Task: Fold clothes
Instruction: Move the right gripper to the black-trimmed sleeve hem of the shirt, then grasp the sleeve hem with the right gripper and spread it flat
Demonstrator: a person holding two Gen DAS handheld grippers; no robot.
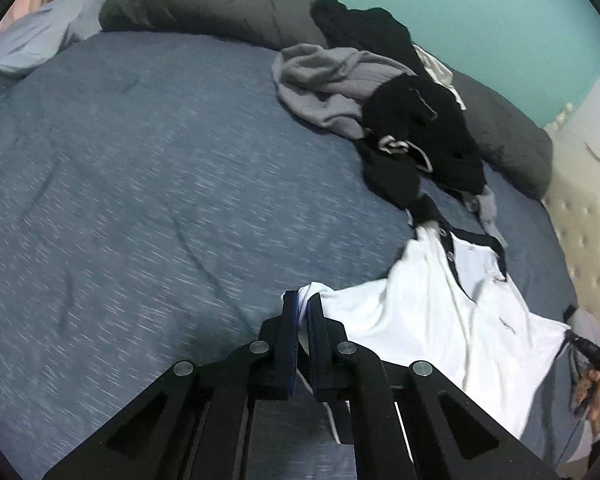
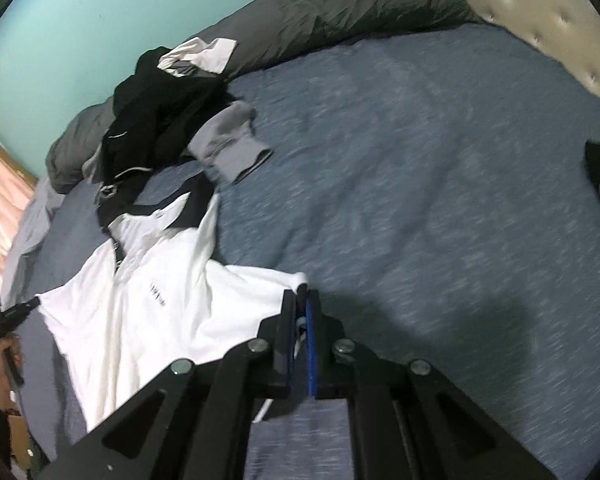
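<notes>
A white shirt (image 1: pixel 440 320) with a dark collar and placket lies stretched over the blue bedspread (image 1: pixel 140 180). My left gripper (image 1: pixel 302 300) is shut on one corner of the shirt's hem. In the right wrist view the same white shirt (image 2: pixel 140 312) spreads to the left, and my right gripper (image 2: pixel 301 296) is shut on its other hem corner. Both corners are lifted off the bed. The right gripper (image 1: pixel 572 334) also shows at the shirt's far corner in the left wrist view, and the left gripper (image 2: pixel 36 302) shows likewise in the right wrist view.
A heap of black (image 1: pixel 416 128) and grey clothes (image 1: pixel 328 80) lies beyond the shirt's collar. A rolled dark grey duvet (image 1: pixel 204 0) runs along the teal wall (image 1: pixel 480 0). A tufted cream headboard (image 2: pixel 540 8) borders the bed. A person's hand (image 2: pixel 0 364) holds the other gripper.
</notes>
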